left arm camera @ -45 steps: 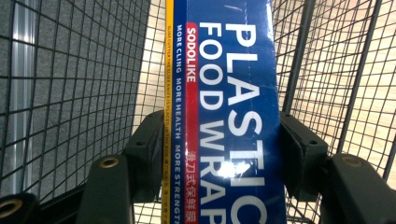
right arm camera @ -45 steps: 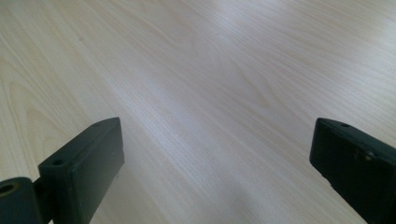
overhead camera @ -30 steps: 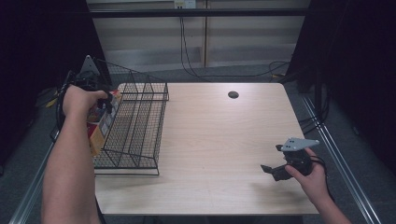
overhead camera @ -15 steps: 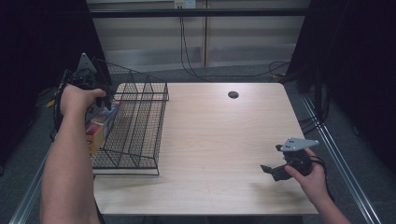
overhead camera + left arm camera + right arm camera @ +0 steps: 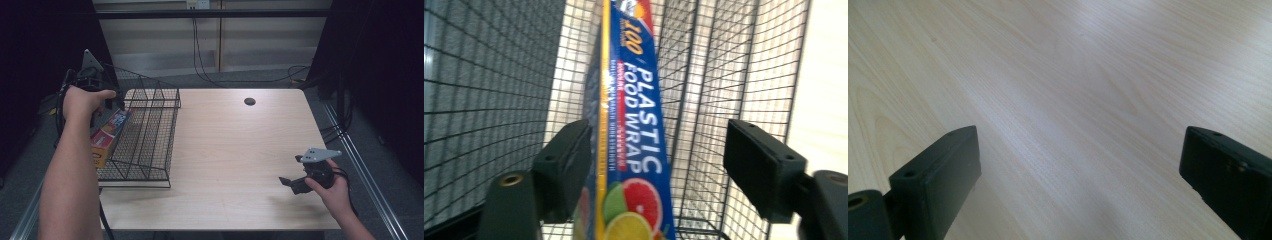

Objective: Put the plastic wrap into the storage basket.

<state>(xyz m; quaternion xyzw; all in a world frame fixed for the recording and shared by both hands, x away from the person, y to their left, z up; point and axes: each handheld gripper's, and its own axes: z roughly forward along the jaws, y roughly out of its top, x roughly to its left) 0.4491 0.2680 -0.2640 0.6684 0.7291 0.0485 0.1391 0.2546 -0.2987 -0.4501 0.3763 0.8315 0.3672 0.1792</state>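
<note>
The plastic wrap box [image 5: 634,130] is blue with white lettering, a yellow edge and citrus pictures. The wire basket [image 5: 150,135] is black, the table [image 5: 240,150] pale woodgrain.

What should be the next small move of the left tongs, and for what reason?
Probably lift the left tongs straight up and away. Their jaws have just been opening, and the plastic wrap box stands between them inside the wire basket, with a clear gap on one side. It looks released, so backing out avoids knocking it over.
</note>
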